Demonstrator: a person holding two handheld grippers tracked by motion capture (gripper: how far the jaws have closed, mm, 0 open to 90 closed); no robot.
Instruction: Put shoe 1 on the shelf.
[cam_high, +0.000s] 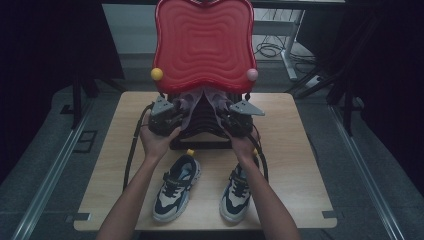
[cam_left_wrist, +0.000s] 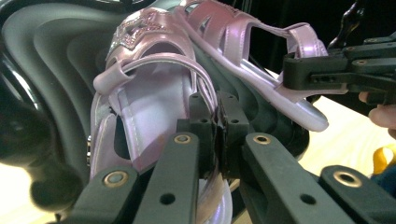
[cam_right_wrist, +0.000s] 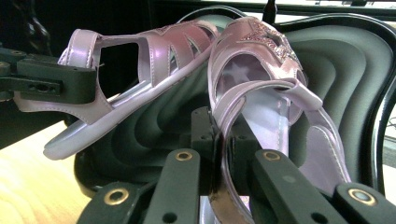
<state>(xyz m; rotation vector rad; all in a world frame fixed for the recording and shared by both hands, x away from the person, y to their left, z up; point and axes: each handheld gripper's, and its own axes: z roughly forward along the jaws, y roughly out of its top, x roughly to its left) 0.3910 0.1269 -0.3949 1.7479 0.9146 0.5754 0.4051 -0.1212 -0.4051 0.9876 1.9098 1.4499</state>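
Two pale pink sandals lie in a black ridged case (cam_high: 199, 131) under its raised red lid (cam_high: 204, 45). My left gripper (cam_high: 165, 118) is shut on the left sandal (cam_high: 187, 102). In the left gripper view the jaws (cam_left_wrist: 217, 112) pinch the heel strap of that sandal (cam_left_wrist: 154, 93). My right gripper (cam_high: 238, 118) is shut on the right sandal (cam_high: 220, 100). In the right gripper view the jaws (cam_right_wrist: 219, 135) clamp the strap of that star-decorated sandal (cam_right_wrist: 261, 79). Each gripper view also shows the other sandal (cam_left_wrist: 261, 51) (cam_right_wrist: 140, 60) lifted at the heel by the other gripper (cam_left_wrist: 322, 74) (cam_right_wrist: 51, 79).
A pair of dark blue and white sneakers (cam_high: 176, 187) (cam_high: 237, 192) stands on the wooden table (cam_high: 295, 145) in front of the case, between the forearms. A yellow ball (cam_high: 157, 74) and a pink ball (cam_high: 252, 74) sit at the lid's lower corners. Dark floor surrounds the table.
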